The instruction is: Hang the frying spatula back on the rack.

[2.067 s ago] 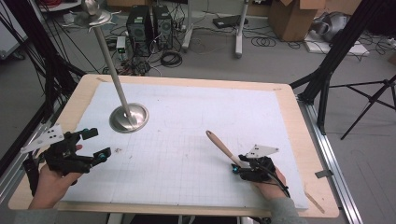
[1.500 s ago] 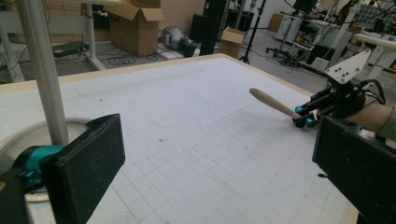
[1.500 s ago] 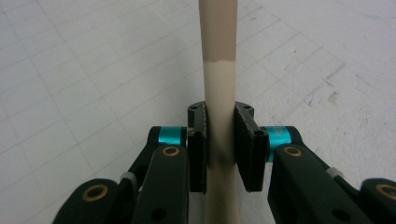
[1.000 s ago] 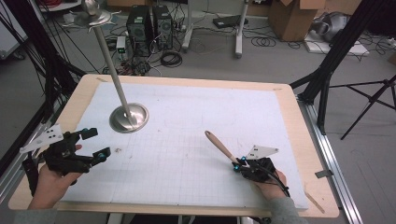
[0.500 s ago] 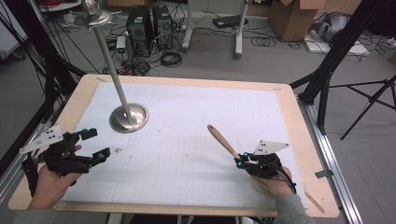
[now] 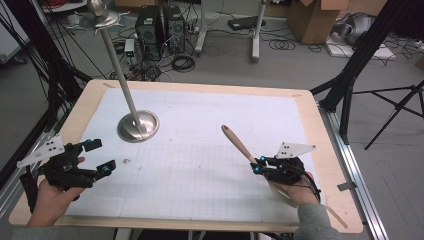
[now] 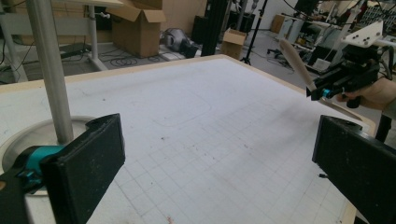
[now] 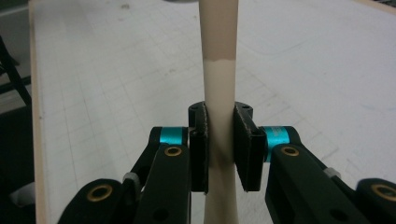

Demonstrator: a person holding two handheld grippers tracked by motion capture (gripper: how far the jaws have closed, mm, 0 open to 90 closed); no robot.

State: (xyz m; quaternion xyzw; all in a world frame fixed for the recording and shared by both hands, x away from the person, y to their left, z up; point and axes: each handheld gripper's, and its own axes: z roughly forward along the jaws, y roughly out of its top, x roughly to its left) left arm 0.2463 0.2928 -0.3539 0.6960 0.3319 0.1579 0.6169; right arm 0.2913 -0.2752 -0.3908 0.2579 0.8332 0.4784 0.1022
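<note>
**Wooden utensil pinched in my right jaws, left jaws spread**

Closest to me, my right gripper (image 6: 257, 166) sits near the front right of the table (image 6: 320, 150), my hand wrapped around its body just inside the near edge. Its jaws are pressed onto the pale shaft of a wooden utensil (image 6: 239, 144); in the right gripper view the two black pads (image 8: 198, 154) clamp that shaft (image 8: 218, 93) from both sides, with the wood running straight up between them. The handle end is a darker tan and slants up and away to the left over the white gridded mat (image 6: 200, 150), clear of the surface. The other end runs back under my hand towards the near right corner; I cannot tell its shape from here.

At the front left, my left gripper (image 6: 97, 157) rests low by the mat's edge. Its jaws stand wide apart with nothing between them; in the left gripper view the two pads (image 7: 88, 168) frame bare mat (image 7: 196, 140), and my right gripper (image 7: 322, 91) with the utensil (image 7: 294, 60) shows off to the right.

Farther back on the left of the mat stands a metal stand (image 6: 137, 125): a round dished base with a thin pole leaning up and away, well apart from the utensil.

Beyond the table lie floor cables, computer towers (image 6: 157, 27) and cardboard boxes (image 6: 315, 20).
</note>
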